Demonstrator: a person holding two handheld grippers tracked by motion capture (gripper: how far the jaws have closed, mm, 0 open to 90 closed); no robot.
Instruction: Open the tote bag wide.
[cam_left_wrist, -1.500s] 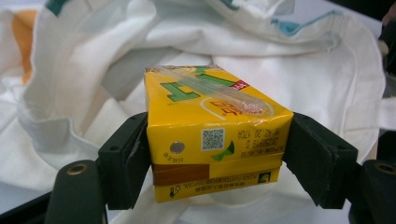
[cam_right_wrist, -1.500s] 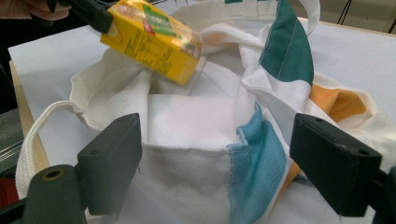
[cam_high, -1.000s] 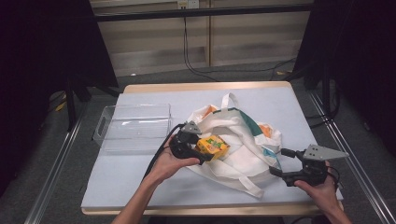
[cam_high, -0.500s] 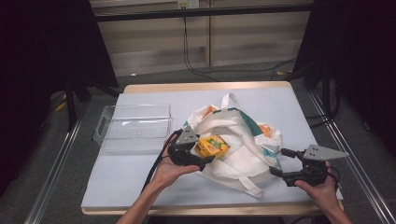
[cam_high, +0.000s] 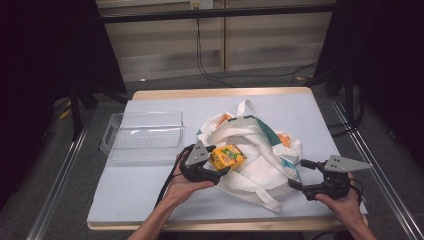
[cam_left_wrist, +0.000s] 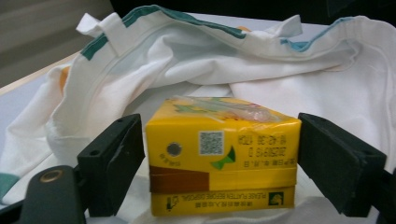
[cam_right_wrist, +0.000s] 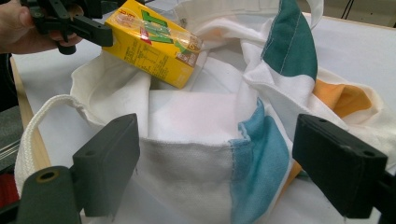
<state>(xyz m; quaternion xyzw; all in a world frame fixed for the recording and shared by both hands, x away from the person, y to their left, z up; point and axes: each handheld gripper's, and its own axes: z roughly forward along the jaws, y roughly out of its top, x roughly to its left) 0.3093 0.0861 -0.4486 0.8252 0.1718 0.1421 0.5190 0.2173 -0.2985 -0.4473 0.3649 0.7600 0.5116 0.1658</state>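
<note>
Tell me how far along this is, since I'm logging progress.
Done: the bag lies open on the table. In hand: the left gripper holds the yellow juice box at the bag's mouth; the right gripper is open around the bag's edge. Left: whether the box goes in or out is unclear; the clear tray looks empty.

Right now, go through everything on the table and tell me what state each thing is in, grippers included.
Yellow juice carton: lying on its side between the left gripper's jaws, over the bag's mouth.
Tote bag: crumpled on the table, mouth open.
Clear plastic tray: empty, upright.
Left gripper: shut on the carton.
Right gripper: open, jaws either side of the bag's edge.
</note>
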